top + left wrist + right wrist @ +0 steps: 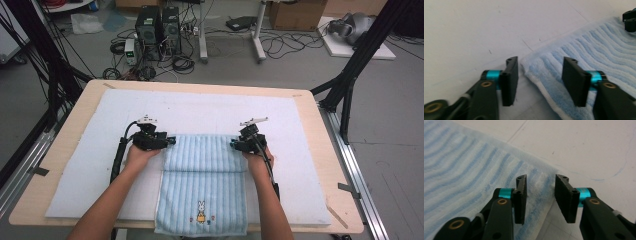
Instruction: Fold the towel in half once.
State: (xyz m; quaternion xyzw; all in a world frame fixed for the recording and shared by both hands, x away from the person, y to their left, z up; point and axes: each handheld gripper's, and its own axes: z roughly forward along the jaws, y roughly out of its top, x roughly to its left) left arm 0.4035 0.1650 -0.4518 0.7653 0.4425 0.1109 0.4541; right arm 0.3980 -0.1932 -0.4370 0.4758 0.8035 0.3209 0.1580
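A ribbed, light-blue terry towel [202, 185] with a small embroidered rabbit lay folded on the white padded mat [200, 107] covering the wooden bench [327, 145]. The left gripper [539, 75] and right gripper [540, 195] stood at the fold's two far corners, fingers [510, 80] released, straddling the towel's edge.

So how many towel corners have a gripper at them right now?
2: the left gripper at the towel's far-left corner, the right gripper at its far-right corner, both open.
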